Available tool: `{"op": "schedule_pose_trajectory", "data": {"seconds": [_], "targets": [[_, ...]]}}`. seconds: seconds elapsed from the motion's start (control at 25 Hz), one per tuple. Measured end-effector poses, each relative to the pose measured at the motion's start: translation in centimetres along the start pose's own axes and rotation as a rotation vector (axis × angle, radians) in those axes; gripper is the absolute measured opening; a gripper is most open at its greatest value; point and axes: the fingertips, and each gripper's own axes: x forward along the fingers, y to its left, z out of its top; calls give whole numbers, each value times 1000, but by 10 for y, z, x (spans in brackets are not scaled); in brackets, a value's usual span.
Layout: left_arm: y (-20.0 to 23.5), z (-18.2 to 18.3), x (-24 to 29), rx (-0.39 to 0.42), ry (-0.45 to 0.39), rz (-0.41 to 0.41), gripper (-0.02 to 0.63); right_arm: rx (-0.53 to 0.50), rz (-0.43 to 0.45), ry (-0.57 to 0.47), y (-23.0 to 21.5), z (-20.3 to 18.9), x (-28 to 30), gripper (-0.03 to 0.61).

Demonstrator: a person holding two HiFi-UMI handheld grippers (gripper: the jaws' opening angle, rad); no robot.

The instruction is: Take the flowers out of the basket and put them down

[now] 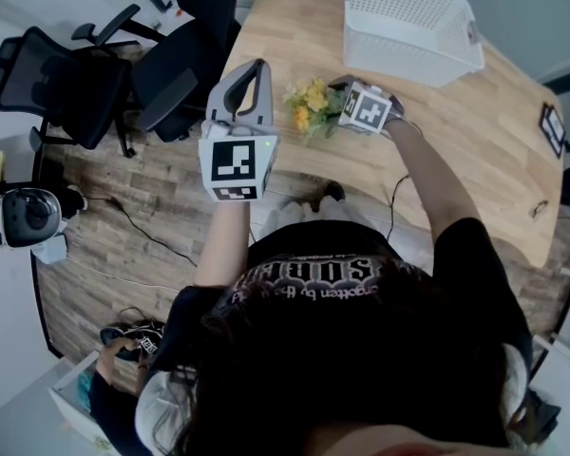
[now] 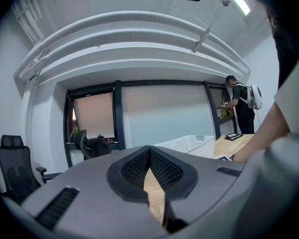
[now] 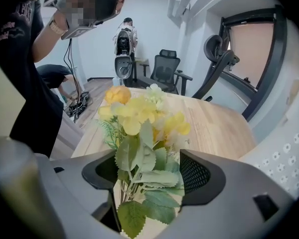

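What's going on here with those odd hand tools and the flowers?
A person holds a gripper in each hand. The yellow flowers are out of the white basket and appear to lie on the wooden table. The right gripper has its jaws open around their stems and leaves. The left gripper is held aside, shut and empty.

I wear a black short-sleeved T-shirt [image 1: 456, 255] with white lettering across the chest. My left gripper [image 1: 255, 69] and right gripper [image 1: 334, 98] are smooth grey plastic shells with black mesh pads [image 3: 194, 173], each bearing a white cube [image 1: 236, 167] of black square markers.
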Motion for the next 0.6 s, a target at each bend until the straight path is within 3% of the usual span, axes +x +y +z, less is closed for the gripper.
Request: {"op": "schedule_pose_trajectory", "data": {"seconds": [0.36,0.6], "targets": [[-6,0,3,-6,-3,-5,0,-91,-3,75,0,-15,-13,347],[-12,2,7,-7,-9,-22,0,-33,30,57,15,-28,-13,347]]}}
